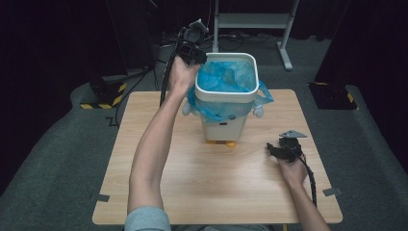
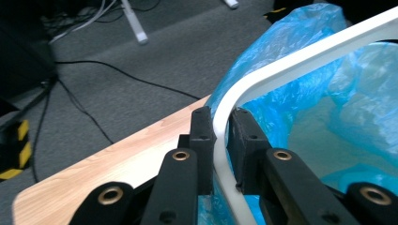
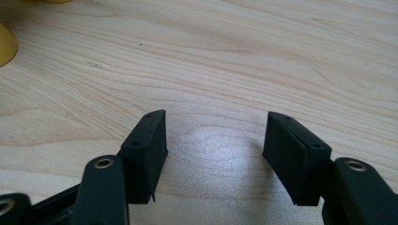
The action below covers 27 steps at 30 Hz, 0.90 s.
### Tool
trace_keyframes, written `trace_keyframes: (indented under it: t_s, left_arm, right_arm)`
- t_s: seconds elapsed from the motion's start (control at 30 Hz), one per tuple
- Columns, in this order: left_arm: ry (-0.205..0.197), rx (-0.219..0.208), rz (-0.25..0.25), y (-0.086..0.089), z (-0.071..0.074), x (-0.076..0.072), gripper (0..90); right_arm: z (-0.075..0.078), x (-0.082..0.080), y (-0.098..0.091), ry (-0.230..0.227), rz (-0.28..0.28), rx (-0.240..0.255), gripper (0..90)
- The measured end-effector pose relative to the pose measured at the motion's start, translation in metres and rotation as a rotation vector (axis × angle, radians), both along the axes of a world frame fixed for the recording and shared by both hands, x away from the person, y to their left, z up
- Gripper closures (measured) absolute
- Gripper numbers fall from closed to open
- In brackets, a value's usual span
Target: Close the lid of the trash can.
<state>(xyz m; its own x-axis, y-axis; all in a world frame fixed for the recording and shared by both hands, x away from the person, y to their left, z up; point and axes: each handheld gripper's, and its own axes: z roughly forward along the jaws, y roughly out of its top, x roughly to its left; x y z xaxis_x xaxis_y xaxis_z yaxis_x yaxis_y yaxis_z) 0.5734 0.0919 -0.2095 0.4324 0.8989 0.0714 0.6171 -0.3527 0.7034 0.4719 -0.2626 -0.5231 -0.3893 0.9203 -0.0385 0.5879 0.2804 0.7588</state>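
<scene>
A light wooden table [image 1: 159, 139] stands on grey carpet [image 1: 57, 159]. Beyond the table's far edge, a white metal stand [image 1: 252, 21] rests on the floor, with black cables [image 1: 144, 72] trailing left of it. Yellow-and-black striped blocks [image 1: 103, 96] sit off the table's far left and far right corners. Dark curtains close the room behind.
</scene>
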Motion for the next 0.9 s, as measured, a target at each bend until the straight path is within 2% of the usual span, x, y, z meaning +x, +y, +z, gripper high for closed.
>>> trace_keyframes:
  t_s: [0.17,0.53,0.73,0.83,0.9]
  left_arm:
    - [-0.007,0.039,0.005,-0.003,0.000,0.000,80.0]
    - [-0.007,0.072,0.022,-0.006,-0.002,0.001,80.2]
    - [-0.015,0.042,0.019,-0.003,-0.003,0.000,79.9]
    - [-0.009,-0.005,0.005,0.002,-0.005,0.000,78.6]
    - [-0.009,-0.022,0.002,0.005,-0.007,-0.001,74.5]
  right_arm:
    - [0.000,0.000,0.000,0.000,0.000,0.000,39.4]
    - [0.000,0.000,0.000,-0.001,0.001,-0.001,39.5]
    - [0.000,0.000,0.000,0.004,0.008,0.003,40.5]
    - [0.000,0.001,-0.001,0.013,0.006,0.016,40.5]
    - [0.000,0.000,-0.001,0.008,-0.001,0.009,40.2]
